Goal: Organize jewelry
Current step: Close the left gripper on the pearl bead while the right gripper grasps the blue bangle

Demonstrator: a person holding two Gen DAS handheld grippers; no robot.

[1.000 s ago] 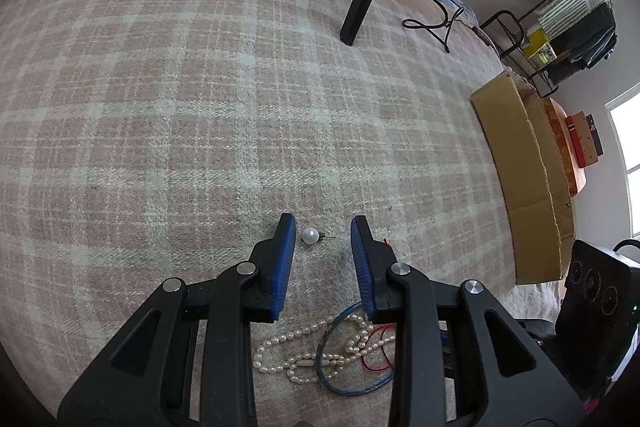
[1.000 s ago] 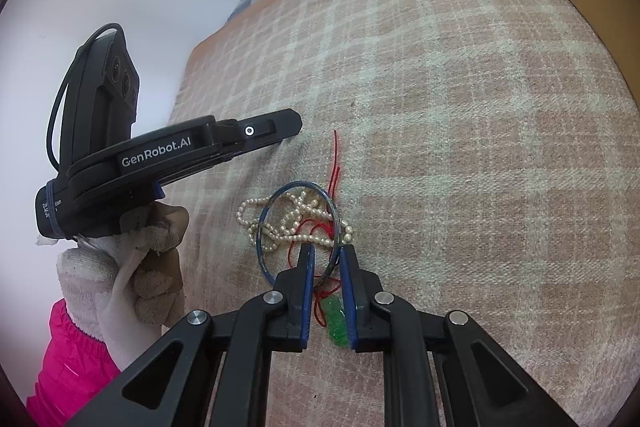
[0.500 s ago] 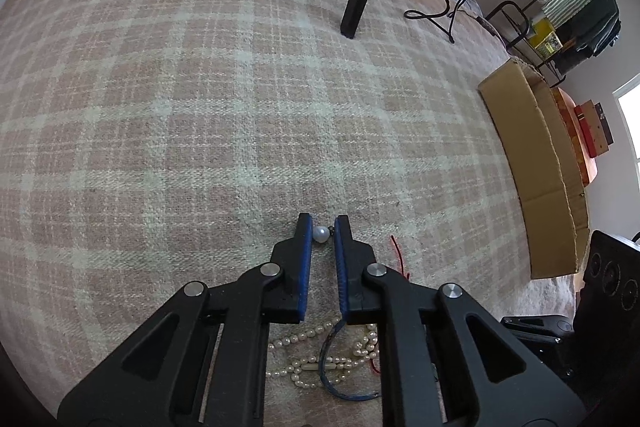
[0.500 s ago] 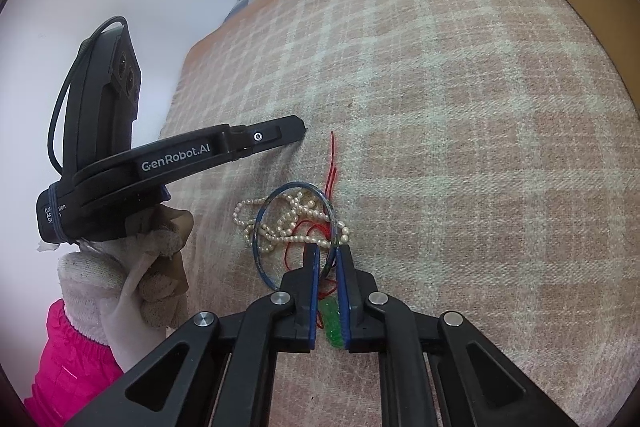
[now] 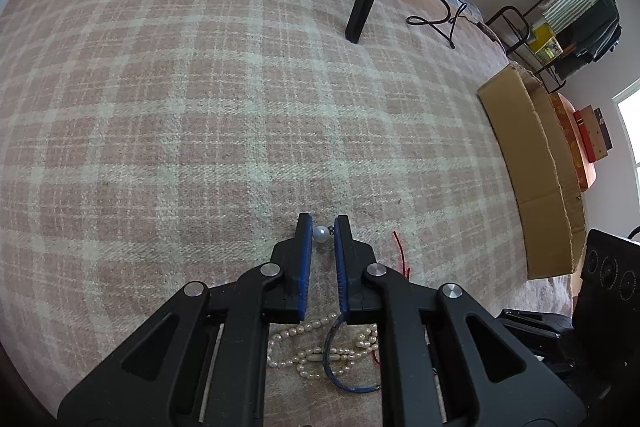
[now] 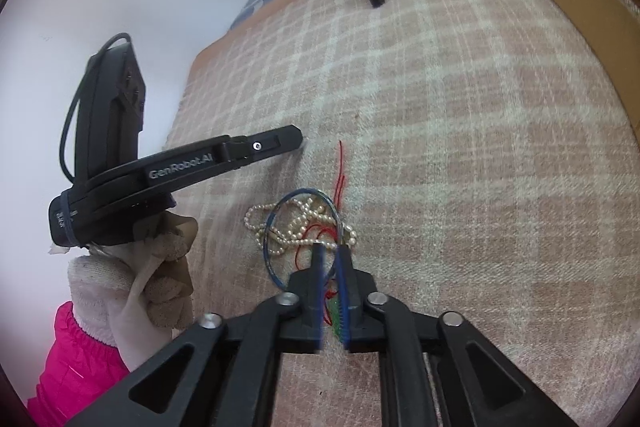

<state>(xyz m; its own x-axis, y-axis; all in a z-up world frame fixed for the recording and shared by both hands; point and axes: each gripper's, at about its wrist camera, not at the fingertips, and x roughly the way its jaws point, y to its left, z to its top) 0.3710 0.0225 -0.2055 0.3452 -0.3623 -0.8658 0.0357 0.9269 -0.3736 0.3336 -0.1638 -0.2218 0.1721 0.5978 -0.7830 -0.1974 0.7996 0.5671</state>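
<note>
Left wrist view: my left gripper [image 5: 323, 227] has its jaws pinching a pearl earring [image 5: 320, 234] right at their tips. The round pearl sits against the left jaw's blue pad and its small dark fitting reaches across to the right jaw, so the earring's long axis lies crosswise between the jaws, fitting end toward the right one. Behind the tips, seen through the gap under the jaws, lies a tangle of jewelry on the plaid blanket [image 5: 200, 107]: a pearl necklace [image 5: 320, 351] in loose loops and a blue bangle [image 5: 340, 375] lying across it. A red thread [image 5: 401, 251] lies just right of the right jaw, its length running roughly along the direction the jaws point. Right wrist view: my right gripper [image 6: 330, 251] has its jaws opening, blurred by the motion, with the tangle directly ahead of and between their tips; I cannot tell whether the pads touch any strand. A green beaded piece [image 6: 335, 319] lies in the slot between the jaws, its long axis parallel to them. The bangle stands partly tilted over the pearls ahead of the left jaw. A gloved hand [image 6: 132, 287] carries the left gripper, well left of the jaws. A cardboard box [image 6: 588, 7] sits far ahead to the right.
</note>
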